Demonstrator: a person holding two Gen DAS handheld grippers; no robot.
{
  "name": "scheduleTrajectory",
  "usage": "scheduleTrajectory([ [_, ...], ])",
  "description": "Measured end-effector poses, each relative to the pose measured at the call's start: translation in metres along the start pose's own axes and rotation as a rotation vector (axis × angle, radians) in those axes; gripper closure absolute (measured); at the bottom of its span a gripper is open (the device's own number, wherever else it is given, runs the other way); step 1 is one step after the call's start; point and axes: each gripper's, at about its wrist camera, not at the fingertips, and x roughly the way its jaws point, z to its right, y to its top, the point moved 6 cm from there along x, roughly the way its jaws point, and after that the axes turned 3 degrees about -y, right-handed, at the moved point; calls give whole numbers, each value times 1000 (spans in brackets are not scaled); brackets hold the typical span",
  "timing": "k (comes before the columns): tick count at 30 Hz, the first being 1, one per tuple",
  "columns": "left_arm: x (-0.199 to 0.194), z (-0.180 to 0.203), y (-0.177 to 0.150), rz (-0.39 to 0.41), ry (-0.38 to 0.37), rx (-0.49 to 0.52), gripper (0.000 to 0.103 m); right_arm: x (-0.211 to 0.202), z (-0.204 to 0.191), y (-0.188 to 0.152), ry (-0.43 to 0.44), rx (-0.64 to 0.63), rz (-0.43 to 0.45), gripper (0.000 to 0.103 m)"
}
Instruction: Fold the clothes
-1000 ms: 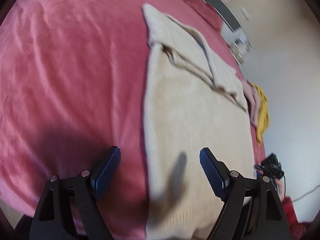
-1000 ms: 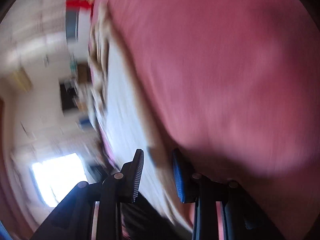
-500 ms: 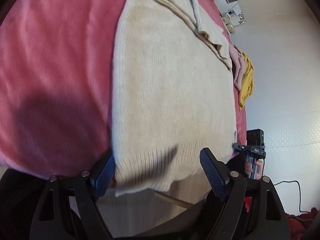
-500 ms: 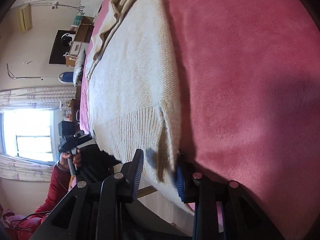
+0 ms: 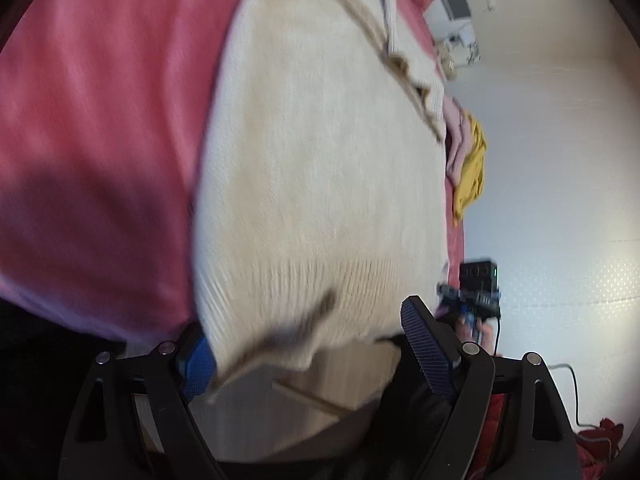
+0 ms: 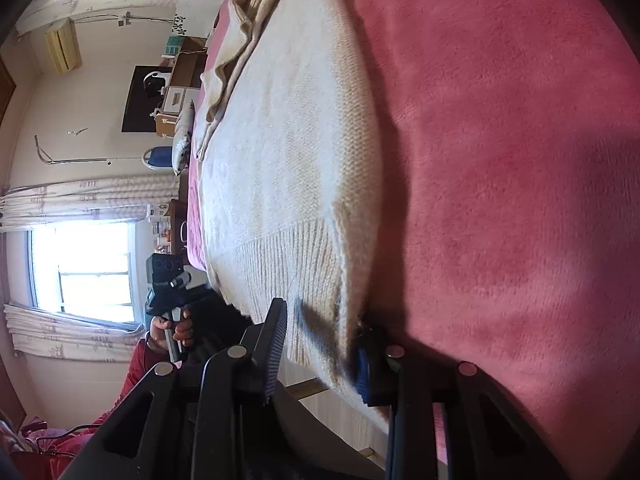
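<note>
Left wrist view: close over the near edge of the bed (image 5: 92,128), looking forward and downward along the cream sweater (image 5: 320,160). Right wrist view: likewise, rolled sideways. Both share the sweater's ribbed hem (image 6: 296,264) and each shows the other hand-held gripper (image 6: 168,280).

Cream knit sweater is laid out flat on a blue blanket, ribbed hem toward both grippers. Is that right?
Not quite: the blanket is pink-red, not blue, as the right wrist view shows clearly. The rest holds: the cream knit sweater lies flat on it, its ribbed hem toward both grippers.
</note>
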Motion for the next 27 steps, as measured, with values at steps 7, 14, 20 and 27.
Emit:
scheduleTrajectory([
  [7,49,-24,-15,-151,273,-73,19,8,-9,8,1,0,5,74],
  [14,33,-23,-9,-29,160,-140,19,11,-8,16,18,12,7,74],
  [20,48,0,-25,-198,21,-105,19,14,-12,17,-6,-15,-6,74],
  [27,35,-3,-19,-157,-11,-136,19,18,-11,17,-78,-54,-16,84],
])
